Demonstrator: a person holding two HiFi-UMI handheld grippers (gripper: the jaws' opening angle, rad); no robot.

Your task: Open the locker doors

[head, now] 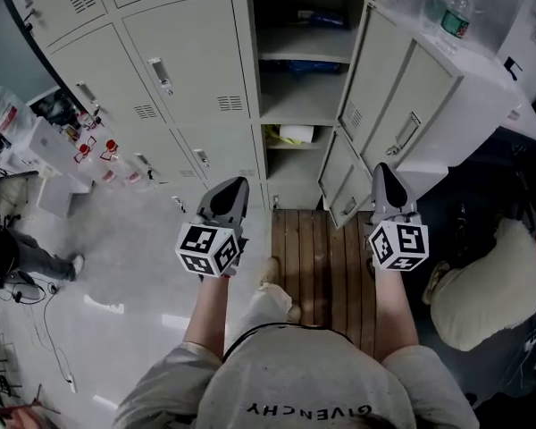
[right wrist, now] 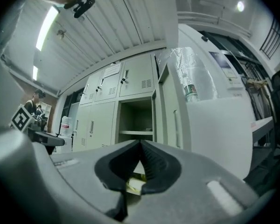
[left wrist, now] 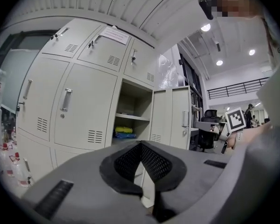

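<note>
A bank of pale grey metal lockers [head: 183,70] has one open column of shelves [head: 299,105]; its grey doors [head: 402,105] stand swung out to the right of that column, while those to its left are closed. The left gripper [head: 235,184] hovers just left of the column's foot, jaws pressed together on nothing. The right gripper [head: 383,170] hovers just right of the column, before the swung doors, jaws likewise together and empty

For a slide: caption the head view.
Left gripper and right gripper, both shut, face lockers with one column's doors open.
</note>
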